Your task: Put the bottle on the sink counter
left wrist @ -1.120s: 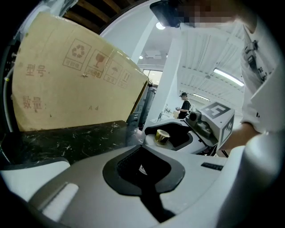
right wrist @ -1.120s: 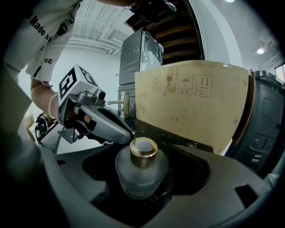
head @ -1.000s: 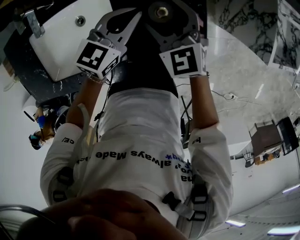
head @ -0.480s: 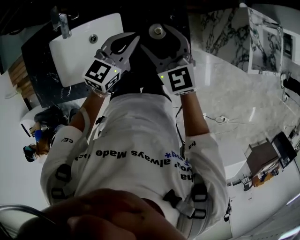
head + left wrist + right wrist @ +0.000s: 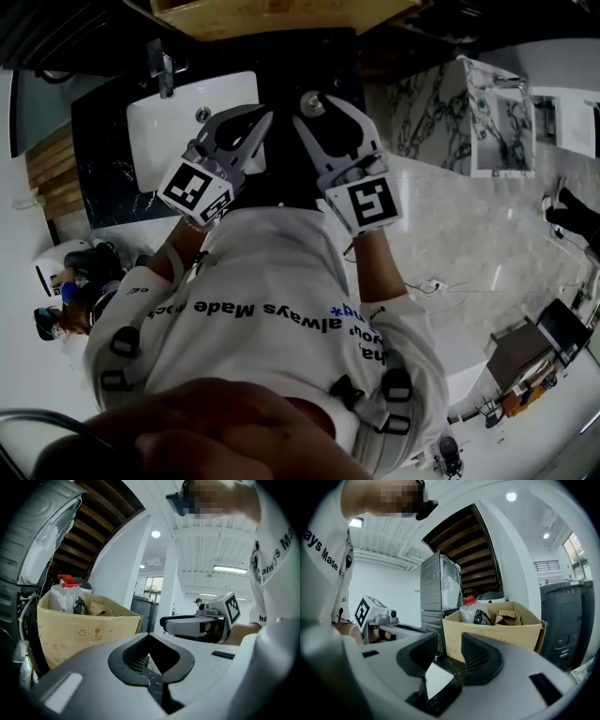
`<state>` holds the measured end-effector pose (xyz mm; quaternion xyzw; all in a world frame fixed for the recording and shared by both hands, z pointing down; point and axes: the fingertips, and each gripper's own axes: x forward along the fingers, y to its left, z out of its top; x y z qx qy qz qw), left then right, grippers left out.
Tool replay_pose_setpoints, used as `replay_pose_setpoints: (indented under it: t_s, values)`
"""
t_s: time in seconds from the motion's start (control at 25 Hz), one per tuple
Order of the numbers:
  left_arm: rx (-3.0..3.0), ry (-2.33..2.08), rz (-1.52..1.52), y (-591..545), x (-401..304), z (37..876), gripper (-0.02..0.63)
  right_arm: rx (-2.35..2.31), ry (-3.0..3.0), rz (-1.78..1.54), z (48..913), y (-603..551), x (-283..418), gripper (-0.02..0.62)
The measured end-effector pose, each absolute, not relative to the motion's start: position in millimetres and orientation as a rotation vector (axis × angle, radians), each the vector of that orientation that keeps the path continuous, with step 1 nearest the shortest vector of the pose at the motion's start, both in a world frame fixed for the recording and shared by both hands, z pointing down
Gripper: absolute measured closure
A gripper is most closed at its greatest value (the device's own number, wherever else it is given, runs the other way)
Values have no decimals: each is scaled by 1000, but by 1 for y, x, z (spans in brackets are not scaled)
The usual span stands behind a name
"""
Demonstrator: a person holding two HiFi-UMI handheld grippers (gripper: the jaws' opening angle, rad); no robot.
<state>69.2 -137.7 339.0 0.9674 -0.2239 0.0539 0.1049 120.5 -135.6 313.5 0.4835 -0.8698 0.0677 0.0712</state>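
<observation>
No bottle shows plainly; a red-capped thing [image 5: 469,601] in clear plastic pokes out of a cardboard box [image 5: 497,630], and it also shows in the left gripper view as the red cap [image 5: 70,580]. Both grippers are held up side by side in front of the person's chest. My left gripper [image 5: 265,114] has its tips together with nothing in them, as the left gripper [image 5: 149,637] also shows in its own view. My right gripper [image 5: 319,108] has just been closing; its jaws stand partly apart with nothing between them, as the right gripper [image 5: 450,644] shows in its own view. A small round metal thing [image 5: 312,101] lies by its tips; I cannot tell what it is.
A white sink basin [image 5: 178,127] with a faucet [image 5: 161,66] sits in a black marbled counter [image 5: 98,178] at the upper left. A wooden staircase [image 5: 468,550] rises behind the box. A grey appliance [image 5: 438,588] stands left of the box. Marble-patterned flooring [image 5: 469,216] lies at the right.
Both grippers have risen together. The sink and counter slid down in the head view, and a cardboard box came into view at the top. The right jaws stand narrower than before.
</observation>
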Motion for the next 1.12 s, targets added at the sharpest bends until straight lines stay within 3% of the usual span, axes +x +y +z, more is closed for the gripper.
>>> replay_pose_setpoints:
  t_s: [0.64, 1.12]
  values:
    - [2934, -616, -4, -100, 62, 253, 603, 1375, -2738, 87, 226, -99, 87, 556]
    - [2940, -631, -39, -88, 53, 239, 603, 1323, -2731, 47, 214, -86, 75, 583]
